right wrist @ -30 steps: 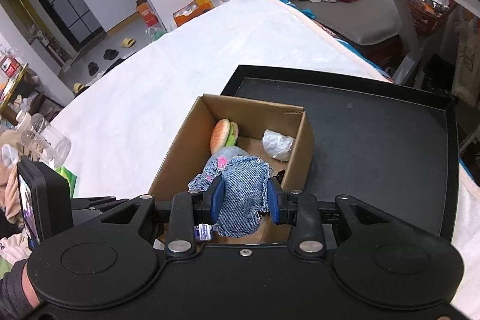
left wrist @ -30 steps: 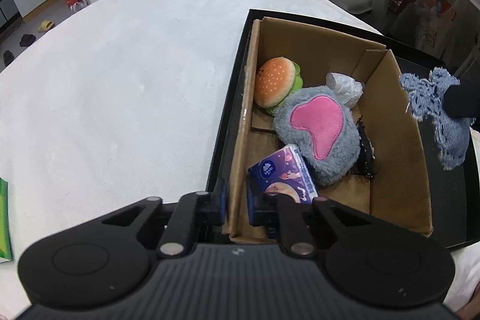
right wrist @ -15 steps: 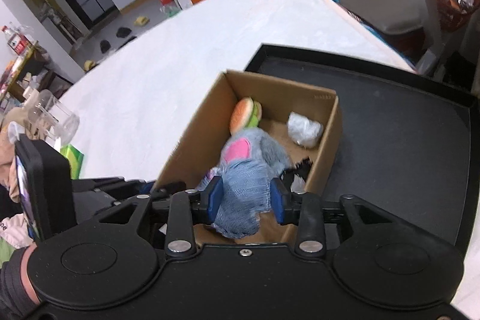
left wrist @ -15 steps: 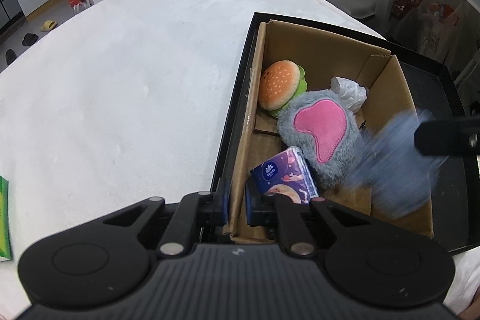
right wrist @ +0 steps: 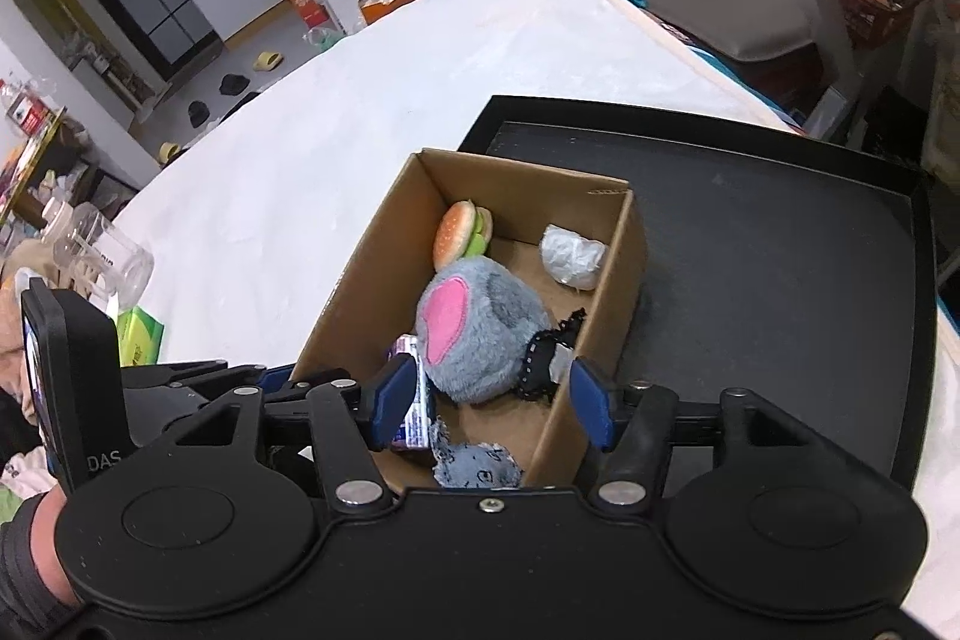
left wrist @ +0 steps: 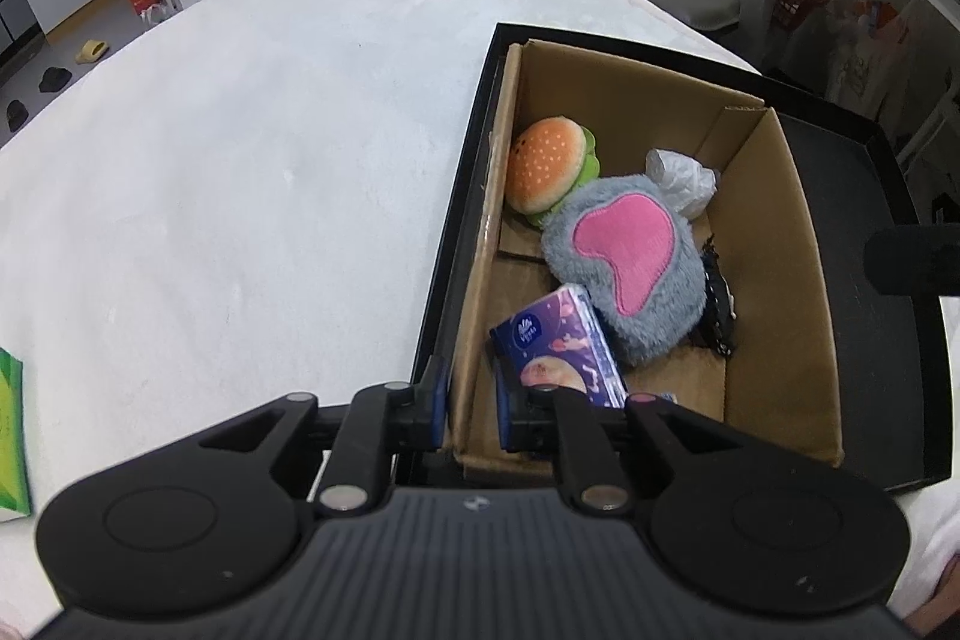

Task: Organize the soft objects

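The left tongs (left wrist: 471,415) are clamped on the near left wall of the cardboard box (left wrist: 774,244), one finger outside it and one inside. The right tongs (right wrist: 489,403) stand wide apart over the near end of the same box, holding nothing; their right finger (right wrist: 591,403) sits outside the box's right wall, their left finger over the inside.

Directly beneath the right tongs, on the box floor at its near end, lies the denim scrap (right wrist: 477,463), seen only from the right wrist; the left tongs' body hides that corner in the left view. Just beyond it a purple tissue pack (left wrist: 555,346) leans against the grey plush with a pink patch (left wrist: 624,262), which fills the middle of the box. A black lace-edged item (right wrist: 546,358) is wedged between the plush and the right wall. Farther in, a plush hamburger (left wrist: 549,163) rests against the left wall, touching the plush, and a crumpled white bag (left wrist: 681,178) lies near the far right corner.

The box stands in the left part of a black tray (right wrist: 780,244), which rests on the white surface (left wrist: 240,160). A green pack (right wrist: 138,337) and a clear jar (right wrist: 102,262) sit off to the left, the jar visible only from the right wrist.
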### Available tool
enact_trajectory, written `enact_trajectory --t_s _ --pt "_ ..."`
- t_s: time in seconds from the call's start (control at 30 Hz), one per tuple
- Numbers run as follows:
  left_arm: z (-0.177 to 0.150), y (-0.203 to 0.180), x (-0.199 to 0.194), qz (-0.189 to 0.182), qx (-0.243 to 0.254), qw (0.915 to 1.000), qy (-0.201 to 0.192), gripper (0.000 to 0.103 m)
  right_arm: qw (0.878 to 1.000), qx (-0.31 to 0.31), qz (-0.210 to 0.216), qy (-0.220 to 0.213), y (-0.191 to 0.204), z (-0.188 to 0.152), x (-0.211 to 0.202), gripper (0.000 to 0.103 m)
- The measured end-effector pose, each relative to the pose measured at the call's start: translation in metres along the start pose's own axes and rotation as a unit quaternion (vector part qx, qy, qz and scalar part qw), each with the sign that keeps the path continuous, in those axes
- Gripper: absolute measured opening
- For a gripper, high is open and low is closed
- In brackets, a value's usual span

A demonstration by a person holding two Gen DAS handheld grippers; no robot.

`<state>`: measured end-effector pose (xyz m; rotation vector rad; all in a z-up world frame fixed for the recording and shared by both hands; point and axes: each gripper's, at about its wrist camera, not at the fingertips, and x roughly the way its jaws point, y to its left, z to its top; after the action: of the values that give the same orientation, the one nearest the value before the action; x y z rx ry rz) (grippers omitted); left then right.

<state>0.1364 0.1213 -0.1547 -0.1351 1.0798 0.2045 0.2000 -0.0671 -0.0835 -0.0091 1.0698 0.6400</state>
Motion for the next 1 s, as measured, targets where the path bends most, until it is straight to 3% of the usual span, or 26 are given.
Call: enact_trajectory --t_s 0.1,0.37,0.57,0.8,1.0 --pt "0.002 0.0 -0.008 -0.008 -0.005 0.9999 0.005 0.018 1.0 0.013 0.0 -0.006 -0.005 -0.001 -0.006 0.065" --pt "0.009 -0.009 -0.041 -0.022 0.011 0.9996 -0.012 0.046 0.998 0.039 -0.003 -0.042 -0.01 -0.005 -0.033 0.08" --pt "0.011 -0.021 -0.069 -0.028 0.036 0.9984 -0.033 0.06 0.996 0.065 -0.009 -0.06 -0.017 -0.015 -0.051 0.085" --pt "0.01 -0.031 -0.094 -0.032 0.052 0.9969 -0.048 0.073 0.992 0.086 -0.031 -0.085 -0.023 -0.026 -0.074 0.102" --pt "0.008 -0.036 -0.12 -0.037 0.061 0.9956 -0.06 0.085 0.987 0.108 -0.047 -0.107 -0.03 -0.035 -0.098 0.103"
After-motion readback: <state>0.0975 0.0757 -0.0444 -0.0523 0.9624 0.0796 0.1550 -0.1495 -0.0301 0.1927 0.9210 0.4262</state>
